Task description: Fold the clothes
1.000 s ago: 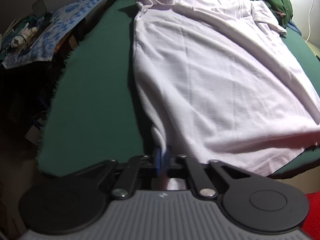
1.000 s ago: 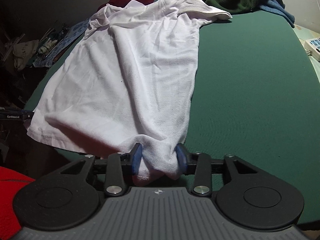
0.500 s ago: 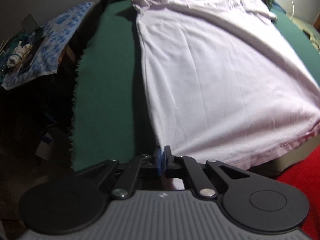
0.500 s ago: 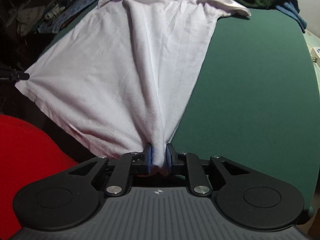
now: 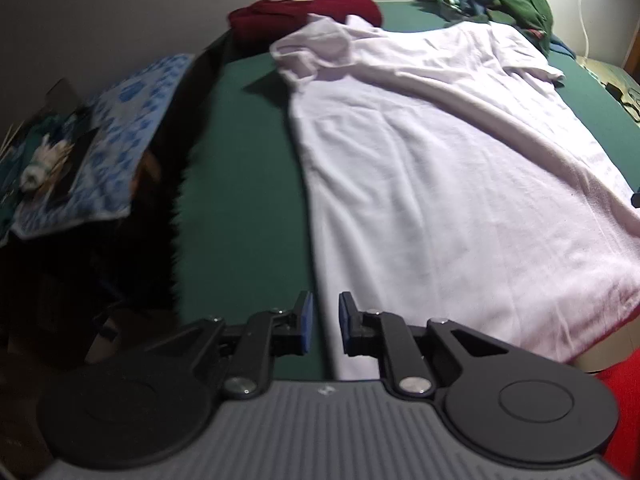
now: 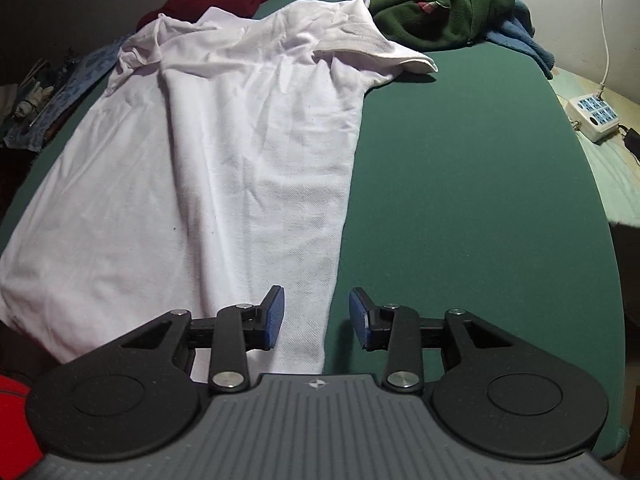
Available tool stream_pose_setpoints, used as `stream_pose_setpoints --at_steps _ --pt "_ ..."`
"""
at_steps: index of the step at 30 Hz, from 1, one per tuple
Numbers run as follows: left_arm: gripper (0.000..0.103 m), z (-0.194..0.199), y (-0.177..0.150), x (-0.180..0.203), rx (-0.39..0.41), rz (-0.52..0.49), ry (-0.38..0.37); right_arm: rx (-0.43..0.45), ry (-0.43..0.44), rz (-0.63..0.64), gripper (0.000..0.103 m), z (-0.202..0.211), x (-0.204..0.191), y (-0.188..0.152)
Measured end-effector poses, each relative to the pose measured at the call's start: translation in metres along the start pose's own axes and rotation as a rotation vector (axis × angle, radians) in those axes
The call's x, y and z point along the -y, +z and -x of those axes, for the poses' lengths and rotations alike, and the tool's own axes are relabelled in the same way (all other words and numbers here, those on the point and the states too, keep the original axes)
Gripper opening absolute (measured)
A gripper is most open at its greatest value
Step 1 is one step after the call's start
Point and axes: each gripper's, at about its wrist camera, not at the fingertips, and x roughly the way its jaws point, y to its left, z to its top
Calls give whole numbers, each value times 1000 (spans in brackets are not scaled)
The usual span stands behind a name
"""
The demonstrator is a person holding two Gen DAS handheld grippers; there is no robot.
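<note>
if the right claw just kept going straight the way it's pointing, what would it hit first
Most likely the right-hand edge of the white shirt on the green table. The opening right claw straddles that edge with nothing between, though depth is unclear.

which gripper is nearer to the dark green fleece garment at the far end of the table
Right. The right gripper faces the dark green fleece garment almost directly; the left gripper sits across the white polo shirt.

White shirt (image 5: 440, 184) hem hidden behind claw body; red cloth (image 6: 12, 412) cut off at edge.
</note>
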Motion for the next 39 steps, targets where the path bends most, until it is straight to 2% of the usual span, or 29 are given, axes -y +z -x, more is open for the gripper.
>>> stream_pose_setpoints --at_steps 3,4,5,6,9,12,15,16,18,19,20,22,24,27,30,32,34,36,37,38,39 --pt "16 -23 10 17 -8 -9 -38 25 -57 33 36 -7 -9 -2" --pt "16 -28 13 22 -15 -11 -44 35 -64 44 30 -8 -12 -3" --pt "16 -32 14 25 -22 -14 -51 44 -67 53 12 -8 -15 -3" --pt "16 -37 15 27 -31 -16 -58 45 -86 59 5 -8 -17 -3" --pt "16 -45 16 28 -50 -46 -66 52 -175 54 3 -9 -15 -4" --pt "26 -48 17 23 -61 -84 -78 58 -220 -10 2 -10 -1 -6" --pt "25 -48 25 16 -62 -148 -67 46 -284 14 2 -11 -4 1" --pt "25 -47 32 12 -47 -162 -65 38 -286 18 3 -10 -4 5" --pt "26 -43 52 8 6 -179 -63 77 -251 -9 18 -1 -2 17" --pt "28 -43 66 8 40 -189 -52 121 -259 -7 34 2 -2 26" --pt "38 -45 81 9 76 -200 -35 171 -276 2 45 4 -4 36" --pt "53 -56 110 13 149 -224 22 246 -305 48 53 4 -8 57" --pt "54 -78 139 18 186 -238 88 259 -307 154 54 -12 -14 78" --pt "53 -118 180 17 185 -231 182 270 -355 305 54 -46 -21 104" --pt "56 -146 211 17 176 -227 223 284 -392 421 54 -74 -23 124" --pt "77 -158 226 22 187 -252 250 286 -406 479 54 -89 -25 138" --pt "85 -171 239 29 194 -277 285 284 -419 523 54 -102 -25 147" --pt "77 -184 252 31 169 -266 289 278 -408 563 51 -115 -23 155" --pt "63 -191 259 30 145 -250 276 274 -393 572 42 -118 -21 158" --pt "49 -196 265 28 124 -231 264 270 -379 578 28 -121 -19 162" --pt "43 -198 270 25 114 -210 256 269 -370 569 22 -122 -16 166"
